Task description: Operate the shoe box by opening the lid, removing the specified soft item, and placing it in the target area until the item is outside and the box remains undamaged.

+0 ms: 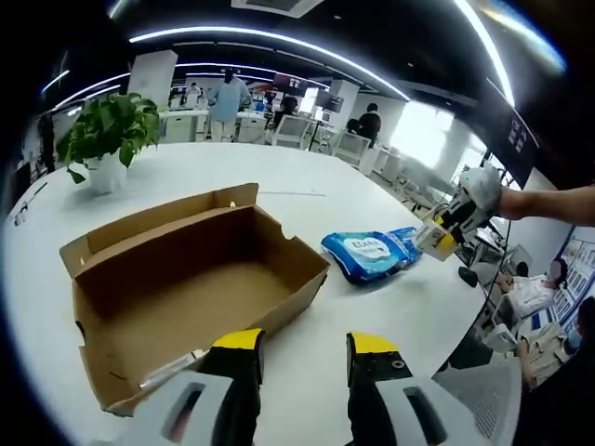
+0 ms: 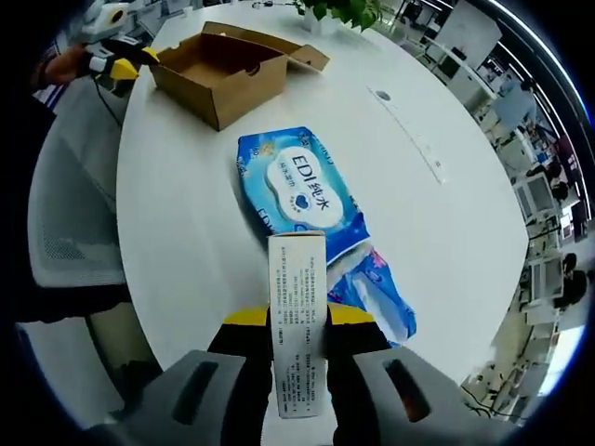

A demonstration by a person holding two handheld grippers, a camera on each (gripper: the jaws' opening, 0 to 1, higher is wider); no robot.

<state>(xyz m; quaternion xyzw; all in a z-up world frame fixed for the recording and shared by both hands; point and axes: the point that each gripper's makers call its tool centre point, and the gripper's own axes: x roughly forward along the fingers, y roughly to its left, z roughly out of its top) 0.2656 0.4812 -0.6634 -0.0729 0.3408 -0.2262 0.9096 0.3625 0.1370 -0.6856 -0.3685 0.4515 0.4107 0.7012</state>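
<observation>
Right gripper point(image 2: 297, 321) pinches a white carton point(image 2: 297, 316), long axis pointing toward the wipes pack point(image 2: 302, 190) on the tabletop point(image 2: 446, 232); left gripper point(image 1: 302, 348) spread before the open box point(image 1: 186, 279).

Open shoe box point(image 1: 191, 279) lies empty beside blue wipes pack point(image 1: 372, 253) on white table point(image 1: 307, 186).

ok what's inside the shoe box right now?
Nothing that shows: in the left gripper view the shoe box is open with bare cardboard floor. The near wall hides a strip of floor behind it. The blue wipes pack lies outside on the table.
</observation>
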